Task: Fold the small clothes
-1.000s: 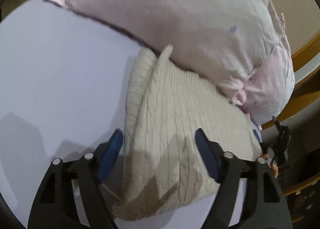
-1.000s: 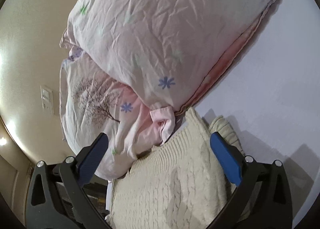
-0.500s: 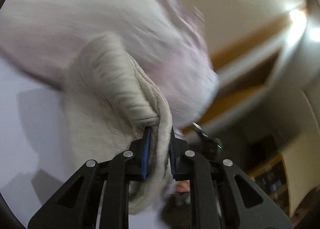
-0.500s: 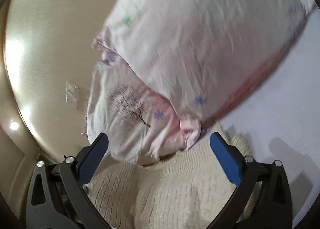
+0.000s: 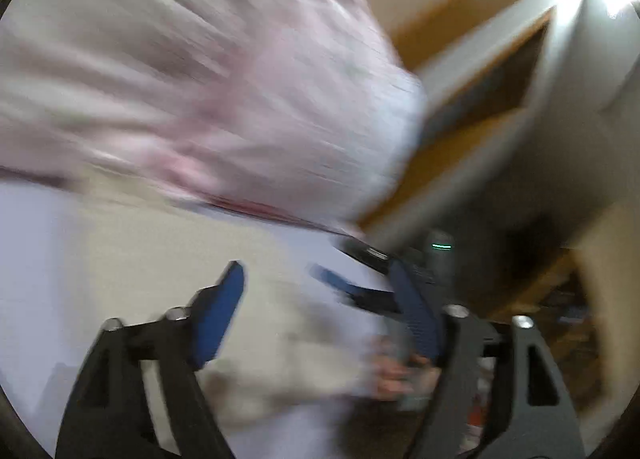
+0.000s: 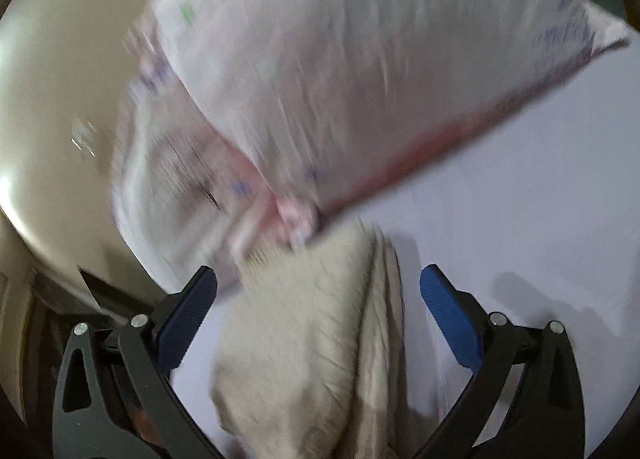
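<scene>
Item count: I hold two tools, my left tool (image 5: 320, 311) and my right tool (image 6: 318, 313), each with two blue-padded fingers. One cream knit garment (image 6: 304, 323) is present. Two pink printed pillows are present: the upper pillow (image 6: 360, 71) and the lower pillow (image 6: 168, 179). One white bed sheet (image 6: 520, 199) carries them.
</scene>
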`<state>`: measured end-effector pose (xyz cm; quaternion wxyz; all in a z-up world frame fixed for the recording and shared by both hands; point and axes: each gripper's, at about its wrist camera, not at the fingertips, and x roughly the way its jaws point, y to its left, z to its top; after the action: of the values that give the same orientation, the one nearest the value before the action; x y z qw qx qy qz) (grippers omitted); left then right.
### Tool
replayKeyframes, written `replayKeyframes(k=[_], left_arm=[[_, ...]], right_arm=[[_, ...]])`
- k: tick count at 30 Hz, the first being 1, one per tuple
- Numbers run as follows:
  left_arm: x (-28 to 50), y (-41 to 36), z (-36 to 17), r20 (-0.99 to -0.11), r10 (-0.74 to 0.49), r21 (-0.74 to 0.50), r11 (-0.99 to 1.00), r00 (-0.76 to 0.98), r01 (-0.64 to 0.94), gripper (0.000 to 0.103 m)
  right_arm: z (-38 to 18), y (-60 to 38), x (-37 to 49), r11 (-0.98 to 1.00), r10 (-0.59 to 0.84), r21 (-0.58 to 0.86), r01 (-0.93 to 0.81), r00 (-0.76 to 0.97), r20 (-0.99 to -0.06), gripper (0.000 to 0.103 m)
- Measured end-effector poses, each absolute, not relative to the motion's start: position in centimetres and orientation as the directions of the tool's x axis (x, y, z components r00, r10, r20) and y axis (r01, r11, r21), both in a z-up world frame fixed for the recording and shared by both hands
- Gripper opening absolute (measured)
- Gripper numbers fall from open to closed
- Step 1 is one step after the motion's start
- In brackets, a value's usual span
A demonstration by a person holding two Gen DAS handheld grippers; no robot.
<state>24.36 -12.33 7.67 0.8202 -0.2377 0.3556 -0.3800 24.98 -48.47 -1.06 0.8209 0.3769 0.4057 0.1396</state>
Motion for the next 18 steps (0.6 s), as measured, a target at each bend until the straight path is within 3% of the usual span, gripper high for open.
replayKeyframes(k=[5, 9, 11, 12, 13, 14, 16, 18], left_arm=[[25.7, -9.7, 2.6, -0.635, -0.638, -0.59, 0.765, 0.437, 0.259, 0.08], [25.4, -10.9, -0.3, -0.684, -0.64, -0.597, 0.767, 0.35, 0.235, 0.082], [25.7, -12.4, -1.3, -0.676, -0.662, -0.617, 0.748, 0.322, 0.244, 0.082], [25.9, -12.8, -1.6, -0.667, -0.677, -0.633, 0.735, 0.311, 0.243, 0.083], [26.0, -13.1, -1.6, -0.657, -0.69, -0.65, 0.723, 0.305, 0.236, 0.081], [26.2, -13.0, -1.5, -0.642, -0.697, -0.657, 0.715, 0.32, 0.24, 0.074], [26.3, -11.9, -1.3, -0.629, -0.711, -0.665, 0.701, 0.315, 0.258, 0.049], [25.1, -9.8, 0.4, -0.605, -0.723, -0.647, 0.691, 0.333, 0.324, 0.045]], right_arm=[[-4.0, -45.1, 27.0, 0.739, 0.555, 0.666, 0.104, 0.465, -0.689, 0.101], [-4.5, -44.0, 27.1, 0.751, 0.565, 0.657, 0.066, 0.45, -0.692, 0.099], [-4.5, -43.7, 26.8, 0.757, 0.563, 0.651, 0.046, 0.461, -0.686, 0.081], [-4.5, -43.5, 26.7, 0.773, 0.546, 0.633, 0.042, 0.464, -0.697, 0.058], [-4.6, -43.3, 26.6, 0.766, 0.557, 0.642, 0.031, 0.467, -0.687, 0.049], [-4.6, -43.3, 26.4, 0.747, 0.575, 0.664, 0.025, 0.477, -0.665, 0.046], [-4.0, -43.2, 25.9, 0.722, 0.594, 0.692, 0.003, 0.51, -0.622, 0.039], [-2.8, -42.6, 25.4, 0.685, 0.641, 0.726, -0.065, 0.527, -0.558, 0.037]])
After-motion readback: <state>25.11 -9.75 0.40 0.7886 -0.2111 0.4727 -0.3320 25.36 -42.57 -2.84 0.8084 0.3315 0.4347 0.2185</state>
